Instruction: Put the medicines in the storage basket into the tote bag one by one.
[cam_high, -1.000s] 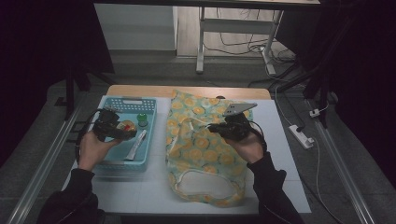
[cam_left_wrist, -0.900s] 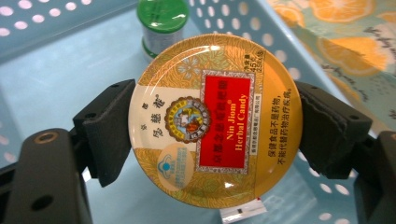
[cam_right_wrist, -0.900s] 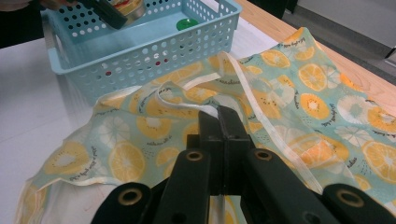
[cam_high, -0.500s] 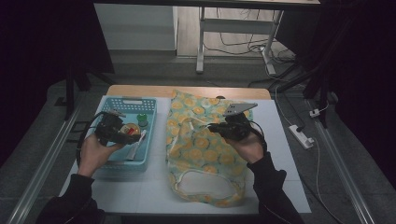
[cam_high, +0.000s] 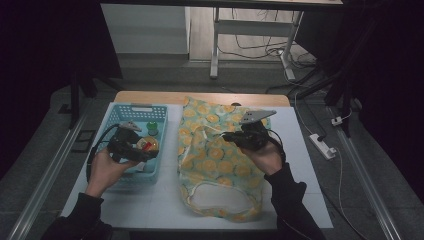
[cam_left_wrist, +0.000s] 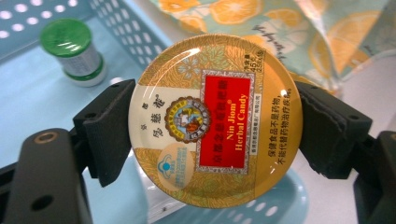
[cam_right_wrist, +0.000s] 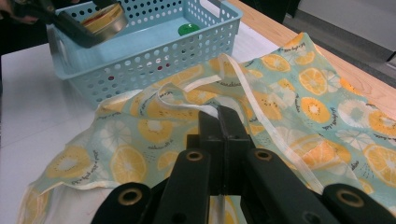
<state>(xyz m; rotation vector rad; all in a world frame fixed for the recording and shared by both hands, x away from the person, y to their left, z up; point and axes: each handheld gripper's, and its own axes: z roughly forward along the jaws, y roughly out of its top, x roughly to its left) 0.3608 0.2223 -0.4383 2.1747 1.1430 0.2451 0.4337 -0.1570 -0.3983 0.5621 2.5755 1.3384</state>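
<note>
Candy tin (cam_left_wrist: 215, 119), round and gold with a red label, sits clamped edge to edge between the two black pads of my left tool (cam_left_wrist: 215, 126), lid facing the camera in the left gripper view. Just behind it there I see the pale blue floor of the basket (cam_left_wrist: 28, 93), a small bottle with a green cap (cam_left_wrist: 74, 49) standing upright on it, and past the basket wall a corner of the citrus-print bag (cam_left_wrist: 280, 28). That view gives me the label lettering, which the others cannot; the high view instead tells me the tin (cam_high: 147, 145) hangs above the basket's (cam_high: 135, 109) right half, clear of its floor, with my left tool (cam_high: 131, 148) pointing toward the bag (cam_high: 220, 160). My right tool (cam_right_wrist: 219, 121) is clenched tight on the bag's white strap (cam_right_wrist: 261, 116), jaws together, lifting the fabric into a ridge; the right gripper view shows that pinch up close, and farther off the tin (cam_right_wrist: 103, 19) tilted in the other tool over the basket (cam_right_wrist: 140, 51). From above, the right tool (cam_high: 235, 136) sits over the bag's upper middle, the bag spread flat on the white bench (cam_high: 165, 200) beside the basket.
</note>
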